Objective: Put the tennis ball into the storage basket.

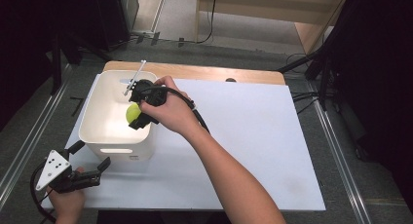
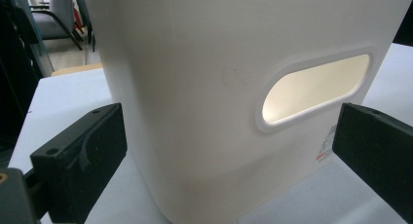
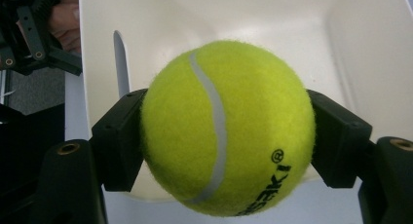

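A yellow-green tennis ball (image 1: 132, 112) (image 3: 226, 129) hangs over the inside of a white plastic bin (image 1: 104, 118) (image 3: 253, 24) at the table's left. My right gripper (image 1: 136, 116) (image 3: 226, 141) is shut on the ball, its black pads (image 3: 119, 139) pressing both sides, just inside the bin's right wall. My left gripper (image 1: 90, 155) (image 2: 229, 151) stands open near the front left edge, its jaws spread to either side of the bin's near wall (image 2: 209, 87) with the handle slot (image 2: 316, 87), not touching it.
The bin rests on a white board (image 1: 243, 136) that covers a wooden table (image 1: 195, 70). A thin metal rod (image 1: 136, 75) lies at the bin's back rim. To the right of the bin the board is bare.
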`<state>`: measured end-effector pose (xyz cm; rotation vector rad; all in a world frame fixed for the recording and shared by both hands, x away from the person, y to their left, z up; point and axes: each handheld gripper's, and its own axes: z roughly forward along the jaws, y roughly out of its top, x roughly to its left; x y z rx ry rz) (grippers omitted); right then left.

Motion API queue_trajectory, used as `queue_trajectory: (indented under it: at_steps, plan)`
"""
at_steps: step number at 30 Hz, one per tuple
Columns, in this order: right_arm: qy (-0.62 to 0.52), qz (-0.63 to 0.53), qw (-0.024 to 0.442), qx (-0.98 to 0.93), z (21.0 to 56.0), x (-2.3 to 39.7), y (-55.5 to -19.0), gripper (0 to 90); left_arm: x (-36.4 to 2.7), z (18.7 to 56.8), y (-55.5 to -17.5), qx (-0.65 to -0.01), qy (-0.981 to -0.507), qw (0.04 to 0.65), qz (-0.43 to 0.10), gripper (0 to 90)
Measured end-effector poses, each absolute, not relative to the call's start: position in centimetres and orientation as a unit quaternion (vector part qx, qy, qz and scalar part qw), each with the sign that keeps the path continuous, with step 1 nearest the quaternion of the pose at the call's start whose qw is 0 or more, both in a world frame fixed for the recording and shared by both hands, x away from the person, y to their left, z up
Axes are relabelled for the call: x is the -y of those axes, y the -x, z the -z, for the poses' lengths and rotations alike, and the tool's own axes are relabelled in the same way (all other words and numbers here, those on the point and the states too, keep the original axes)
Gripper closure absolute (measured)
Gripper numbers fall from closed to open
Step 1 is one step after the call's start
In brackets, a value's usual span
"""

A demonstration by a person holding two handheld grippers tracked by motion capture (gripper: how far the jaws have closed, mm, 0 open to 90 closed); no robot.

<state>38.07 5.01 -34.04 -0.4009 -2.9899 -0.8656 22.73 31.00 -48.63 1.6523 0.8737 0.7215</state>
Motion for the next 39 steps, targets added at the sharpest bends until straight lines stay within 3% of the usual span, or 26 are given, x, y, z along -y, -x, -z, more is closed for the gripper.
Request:
queue_trajectory:
  at_steps: [21, 39]
  plan:
    - [0.111, 0.231, -0.017, 0.966, 36.7, -6.5, -37.9, 23.3, -31.0, 48.6, -22.7, -0.367, -0.697, 0.537, -0.302, 0.0]
    - [0.132, 0.262, -0.049, 0.955, 35.6, -4.2, -37.3, 3.2, -30.8, 48.7, -22.8, -0.365, -0.698, 0.537, -0.302, 0.0]
